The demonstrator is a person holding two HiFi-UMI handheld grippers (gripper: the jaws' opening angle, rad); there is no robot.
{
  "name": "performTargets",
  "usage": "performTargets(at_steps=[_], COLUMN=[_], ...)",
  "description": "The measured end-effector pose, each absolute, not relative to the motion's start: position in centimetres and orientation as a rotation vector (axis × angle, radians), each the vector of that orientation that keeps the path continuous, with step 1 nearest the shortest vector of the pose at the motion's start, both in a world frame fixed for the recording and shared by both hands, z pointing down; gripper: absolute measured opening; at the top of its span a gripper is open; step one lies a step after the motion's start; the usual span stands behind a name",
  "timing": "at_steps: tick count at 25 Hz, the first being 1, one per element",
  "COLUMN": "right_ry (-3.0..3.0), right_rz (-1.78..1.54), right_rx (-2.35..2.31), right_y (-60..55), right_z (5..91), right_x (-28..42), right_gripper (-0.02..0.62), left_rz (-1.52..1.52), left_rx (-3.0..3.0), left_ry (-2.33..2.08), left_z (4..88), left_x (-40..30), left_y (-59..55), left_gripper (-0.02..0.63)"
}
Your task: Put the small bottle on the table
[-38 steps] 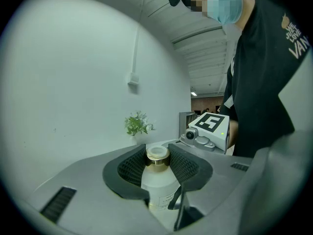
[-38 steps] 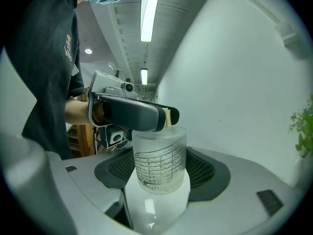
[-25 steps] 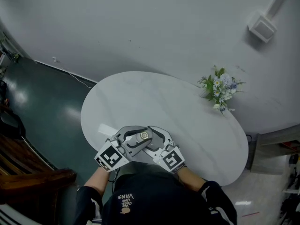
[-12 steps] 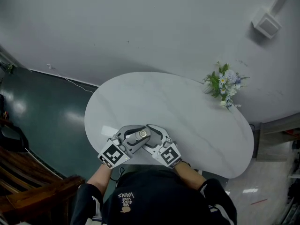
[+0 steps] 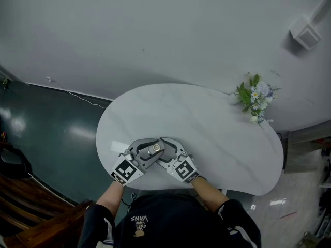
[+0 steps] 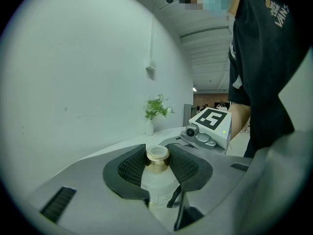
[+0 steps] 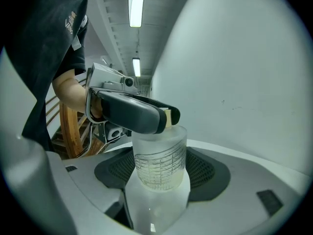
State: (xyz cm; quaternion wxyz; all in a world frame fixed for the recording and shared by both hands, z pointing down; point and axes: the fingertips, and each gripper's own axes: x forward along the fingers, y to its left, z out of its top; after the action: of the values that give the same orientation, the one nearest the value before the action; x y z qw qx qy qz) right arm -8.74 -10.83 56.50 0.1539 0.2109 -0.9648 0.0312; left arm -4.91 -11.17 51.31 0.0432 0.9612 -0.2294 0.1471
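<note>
A small frosted bottle point(image 5: 156, 148) with a gold cap point(image 6: 157, 154) is held between both grippers, over the near edge of the white oval table point(image 5: 207, 123). My left gripper point(image 5: 151, 150) is shut on the cap, its ribbed pads point(image 6: 131, 166) pressing it from both sides. My right gripper point(image 5: 165, 150) is shut on the bottle's body point(image 7: 159, 163), which bears printed measuring lines. In the right gripper view one left-gripper jaw crosses in front of the cap. I cannot tell whether the bottle's base touches the table.
A small vase of flowers point(image 5: 254, 98) stands at the table's far right edge by the white wall. A dark green floor point(image 5: 46, 133) lies to the left, with wooden furniture point(image 5: 46, 226) at the lower left. A white wall box point(image 5: 306, 35) hangs upper right.
Both grippers stay closed together on the bottle in the same spot near the table's front edge. Only the head view has shifted slightly.
</note>
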Motion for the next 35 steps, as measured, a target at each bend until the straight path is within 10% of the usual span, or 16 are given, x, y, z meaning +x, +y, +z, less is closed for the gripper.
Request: performTargets(at_steps=[35], right_ry=[-2.693], right_rz=[0.117], right_rx=[0.555], right_y=[-26.8], right_z=[63.0], right_x=[-13.0], right_gripper=[0.279], left_rz=[0.486], left_rx=[2.889], left_ry=[-0.783], left_z=[57.8], left_x=[-9.3], left_y=[-27.4], left_gripper=[0.160])
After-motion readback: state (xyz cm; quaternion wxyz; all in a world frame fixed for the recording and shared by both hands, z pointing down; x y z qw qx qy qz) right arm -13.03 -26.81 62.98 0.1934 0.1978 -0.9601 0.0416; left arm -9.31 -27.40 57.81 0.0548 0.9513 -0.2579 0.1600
